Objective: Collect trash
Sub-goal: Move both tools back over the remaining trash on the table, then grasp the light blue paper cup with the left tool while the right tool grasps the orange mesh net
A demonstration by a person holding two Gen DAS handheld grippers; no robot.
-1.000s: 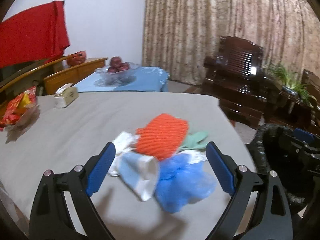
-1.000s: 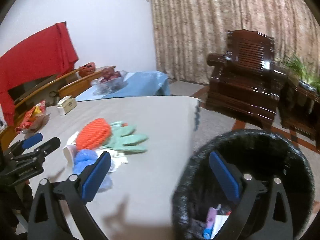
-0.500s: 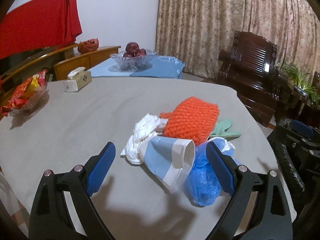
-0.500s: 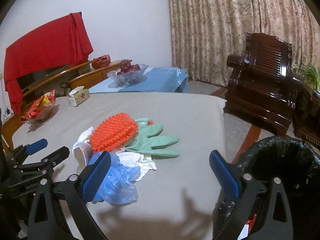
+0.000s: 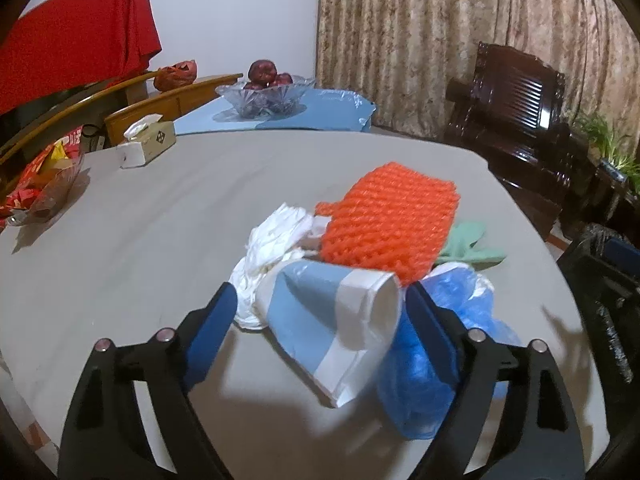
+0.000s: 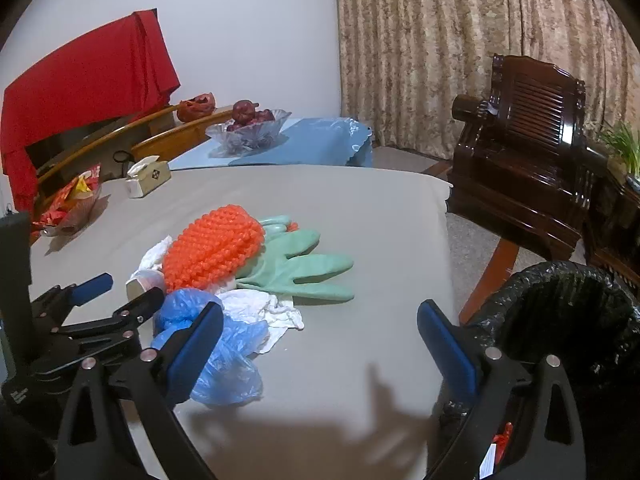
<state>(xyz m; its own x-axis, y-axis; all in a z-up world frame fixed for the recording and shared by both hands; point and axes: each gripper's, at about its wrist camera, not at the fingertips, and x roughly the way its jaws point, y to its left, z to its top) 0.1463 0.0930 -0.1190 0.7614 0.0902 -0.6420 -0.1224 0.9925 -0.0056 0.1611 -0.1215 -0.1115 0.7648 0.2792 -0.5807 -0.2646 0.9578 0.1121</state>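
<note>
Left claw (image 5: 320, 316) wide but just been closing, straddling the tipped paper cup (image 5: 332, 320) in the trash pile on the desk (image 5: 140, 240), pads not pressing; right claw (image 6: 320, 340) open, empty, beside black-lined bin (image 6: 568, 320).

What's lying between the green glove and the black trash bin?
Nothing: in the right wrist view, only bare grey tabletop runs from the green glove to the table's edge, then a strip of floor before the trash bin.

Home living room: carved wooden armchair (image 6: 532, 152), curtains (image 6: 460, 40).
</note>
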